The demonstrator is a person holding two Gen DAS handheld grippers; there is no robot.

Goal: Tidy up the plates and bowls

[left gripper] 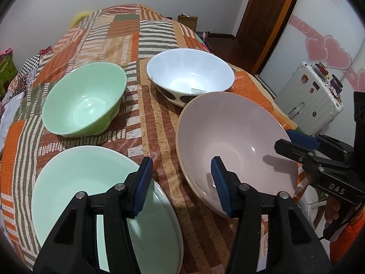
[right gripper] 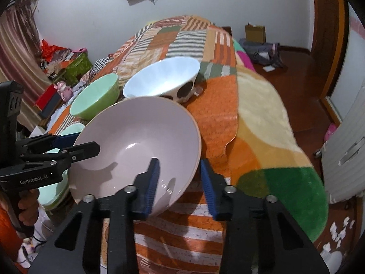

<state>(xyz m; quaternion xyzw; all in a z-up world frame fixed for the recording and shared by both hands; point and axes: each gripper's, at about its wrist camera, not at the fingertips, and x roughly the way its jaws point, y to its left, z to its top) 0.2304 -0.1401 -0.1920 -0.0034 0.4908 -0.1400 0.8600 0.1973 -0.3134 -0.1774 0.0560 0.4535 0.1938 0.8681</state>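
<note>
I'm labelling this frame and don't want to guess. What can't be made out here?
- Right gripper grip: in the right wrist view the inner finger is blurred, so it is unclear whether the pads press the pink bowl rim.
- Pale green plate: in the left wrist view the left gripper hides its near part.
- Spotted bowl base: in the left wrist view the pink bowl covers it.

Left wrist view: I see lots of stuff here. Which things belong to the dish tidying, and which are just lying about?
Part of the job:
pink bowl
green bowl
white spotted bowl
pale green plate

Just lying about:
white suitcase
brown paper bag
green box
colourful rug
</note>
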